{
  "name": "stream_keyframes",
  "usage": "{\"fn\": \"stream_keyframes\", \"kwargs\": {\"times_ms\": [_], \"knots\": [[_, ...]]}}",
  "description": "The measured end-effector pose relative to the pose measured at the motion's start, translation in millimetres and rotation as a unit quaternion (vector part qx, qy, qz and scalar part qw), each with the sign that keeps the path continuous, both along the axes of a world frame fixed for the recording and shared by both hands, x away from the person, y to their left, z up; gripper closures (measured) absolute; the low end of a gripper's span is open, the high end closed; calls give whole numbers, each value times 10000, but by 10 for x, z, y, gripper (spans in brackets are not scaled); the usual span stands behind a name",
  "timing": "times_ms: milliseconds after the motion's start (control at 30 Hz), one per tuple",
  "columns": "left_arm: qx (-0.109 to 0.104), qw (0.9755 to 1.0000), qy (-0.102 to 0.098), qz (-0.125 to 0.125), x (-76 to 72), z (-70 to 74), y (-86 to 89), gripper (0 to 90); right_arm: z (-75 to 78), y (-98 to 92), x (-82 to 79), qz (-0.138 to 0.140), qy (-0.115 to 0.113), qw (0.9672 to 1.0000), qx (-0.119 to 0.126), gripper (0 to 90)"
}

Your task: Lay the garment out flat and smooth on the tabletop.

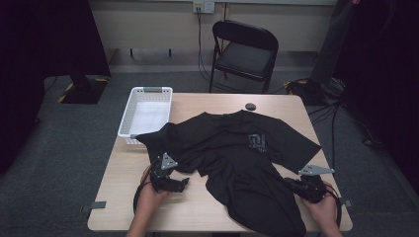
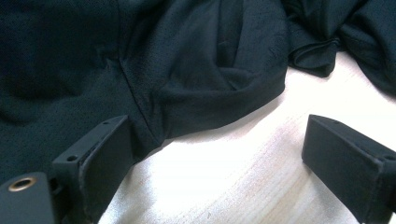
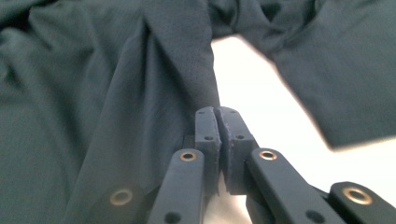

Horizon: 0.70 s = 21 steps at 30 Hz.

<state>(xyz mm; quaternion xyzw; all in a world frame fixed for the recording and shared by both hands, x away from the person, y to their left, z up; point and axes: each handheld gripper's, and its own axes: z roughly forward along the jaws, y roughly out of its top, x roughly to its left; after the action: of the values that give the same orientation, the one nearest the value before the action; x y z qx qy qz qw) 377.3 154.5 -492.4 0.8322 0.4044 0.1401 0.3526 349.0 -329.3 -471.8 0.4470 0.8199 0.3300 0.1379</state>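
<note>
T-shirt (image 1: 237, 158): black, spread crumpled over the table (image 1: 123, 182), between both grippers, lower hem draped past the near edge.
Right gripper (image 3: 217, 112): jaws pressed together, pinching a ridge of T-shirt fabric that rises straight from the tips; seen from above at the garment's near right edge (image 1: 296, 186).
Left gripper (image 2: 212, 154): jaws spread wide, nothing clamped; one finger (image 2: 100, 149) touching the fabric fold, the other finger well apart over bare wood. From above, sits just beside the left sleeve (image 1: 170, 180).
Beyond the fingers: folded sleeve edge, bunched cloth farther off.
Risk, right side: thin pinch near the tips; likely to slip out if pulled hard or sideways.
Risk, left side: closing where it stands may catch a single layer or miss, since most of the gap lies over table; uneven lift and more bunching probable.
Risk, hem: overhanging cloth may drag the garment off the edge.
Writing: pale chest print (image 1: 257, 141), too small to read.
Farther off: white basket (image 1: 123, 131) touching the sleeve; small dark disc (image 1: 250, 106); folding chair (image 1: 244, 52).
</note>
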Motion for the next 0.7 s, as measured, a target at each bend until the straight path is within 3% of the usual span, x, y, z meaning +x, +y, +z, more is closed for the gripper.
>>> {"fn": "stream_keyframes", "kwargs": {"times_ms": [267, 300, 367, 500, 600, 700], "knots": [[13, 10000, -9, -11, 2, 1, 2, 84, 38, -264, -452, 91, 184, 9995, 223, 862], [9, 10000, -7, -7, 1, 0, 1, 84, 43, -286, -496, 88, 189, 9995, 240, 849], [2, 10000, -1, 0, 0, 0, 0, 84, 62, -310, -544, -8, 123, 9996, 263, 725], [11, 10000, -8, -8, 1, 1, 1, 84, 116, -292, -484, -54, -122, 9994, 312, 688], [3, 10000, -2, -2, 0, 0, 0, 84, 126, -197, -295, -107, -259, 9994, 195, 646], [-1, 10000, -1, 0, 0, 0, 0, 84, 69, -25, -30, -62, -178, 9998, 64, 666]]}}
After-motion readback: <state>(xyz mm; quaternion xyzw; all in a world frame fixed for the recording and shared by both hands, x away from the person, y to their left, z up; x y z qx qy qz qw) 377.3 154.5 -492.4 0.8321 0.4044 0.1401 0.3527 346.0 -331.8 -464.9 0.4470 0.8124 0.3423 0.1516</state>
